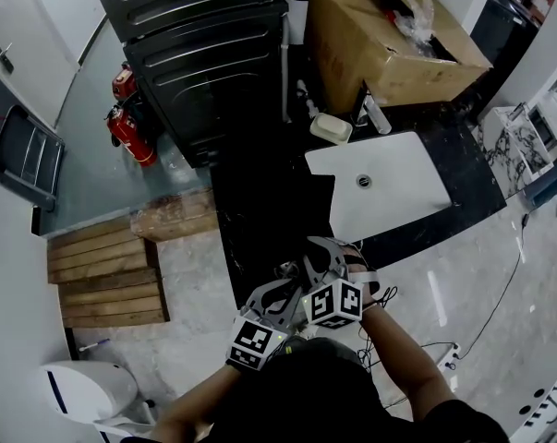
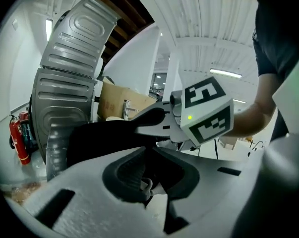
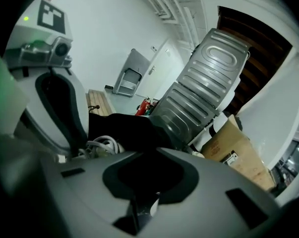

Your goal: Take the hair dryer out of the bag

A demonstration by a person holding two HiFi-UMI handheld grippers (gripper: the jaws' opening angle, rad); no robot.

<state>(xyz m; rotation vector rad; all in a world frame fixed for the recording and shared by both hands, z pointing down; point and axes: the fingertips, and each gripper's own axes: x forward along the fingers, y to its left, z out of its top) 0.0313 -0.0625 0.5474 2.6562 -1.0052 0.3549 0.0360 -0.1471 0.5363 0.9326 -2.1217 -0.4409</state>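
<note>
Dark counter point(image 1: 467, 169) holds a white sink point(image 1: 407, 197); left tongs point(image 2: 148, 150) together, right tongs point(image 3: 156, 151) seemingly clamping black bag point(image 3: 124, 128).

**Operator:** Specify the bag point(image 3: 123, 129) finish.

**Technician:** Black cloth, matt, in soft folds.

**Operator:** And the surrounding surfaces?

**Technician:** Ribbed panels point(image 1: 199, 53): pressed sheet metal, dark, semi-gloss. Box point(image 1: 352, 49): brown cardboard, dull. Planks point(image 1: 107, 284): bare wood, rough grain. Slab point(image 1: 393, 197): white, smooth. Floor point(image 1: 463, 293): pale, stone-like, polished. Fire extinguisher point(image 1: 130, 137): glossy red paint. Right gripper point(image 3: 156, 151): moulded grey plastic, matt.
</note>
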